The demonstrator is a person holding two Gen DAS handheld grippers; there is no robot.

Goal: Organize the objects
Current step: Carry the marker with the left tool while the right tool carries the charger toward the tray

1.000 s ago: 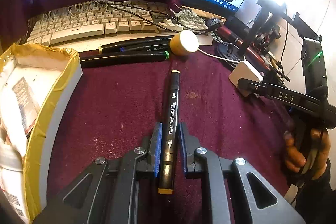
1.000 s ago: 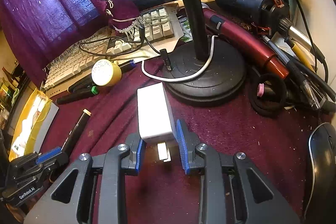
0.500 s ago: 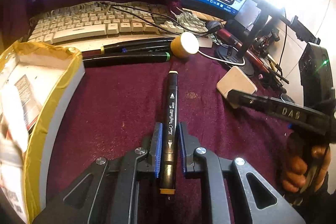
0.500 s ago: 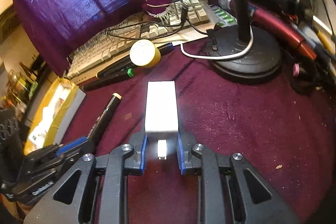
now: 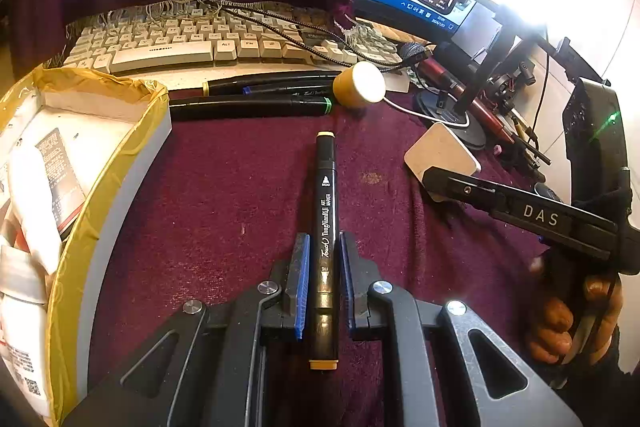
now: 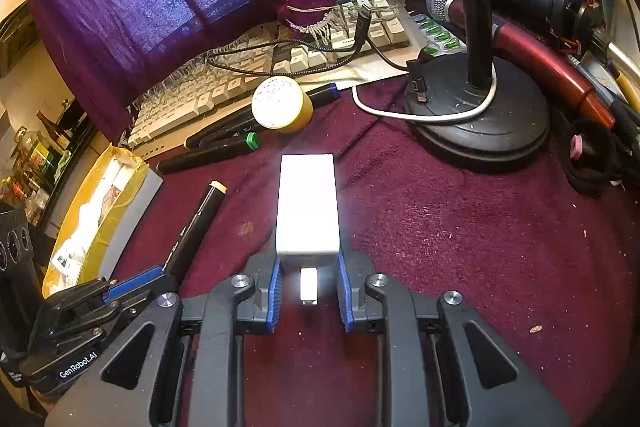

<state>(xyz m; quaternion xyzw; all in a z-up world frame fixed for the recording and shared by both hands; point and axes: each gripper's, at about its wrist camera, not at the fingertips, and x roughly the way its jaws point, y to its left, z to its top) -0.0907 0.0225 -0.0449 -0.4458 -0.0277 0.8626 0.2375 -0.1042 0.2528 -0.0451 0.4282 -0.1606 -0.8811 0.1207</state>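
My left gripper (image 5: 323,251) is shut on a black art marker (image 5: 326,219) with tan end caps, held lengthwise over the maroon cloth. It also shows in the right wrist view (image 6: 196,227). My right gripper (image 6: 307,267) is shut on a white charger block (image 6: 307,203), its metal plug prongs pointing back between the jaws. The charger also shows in the left wrist view (image 5: 440,155), held off the cloth to the right of the marker. Three more black markers (image 5: 248,105) lie in front of the keyboard, next to a yellow cylinder with a white face (image 5: 358,89).
A yellow-taped box (image 5: 116,163) of white packets stands at the left. A beige keyboard (image 5: 192,45) with cables over it lies at the back under a purple cloth. A black round stand base (image 6: 480,115), red microphone (image 6: 536,59) and black mouse (image 5: 548,193) crowd the right.
My right gripper closed on the white charger, lifted it away from the stand base and carried it left, toward the marker. My left gripper kept its hold on the marker.
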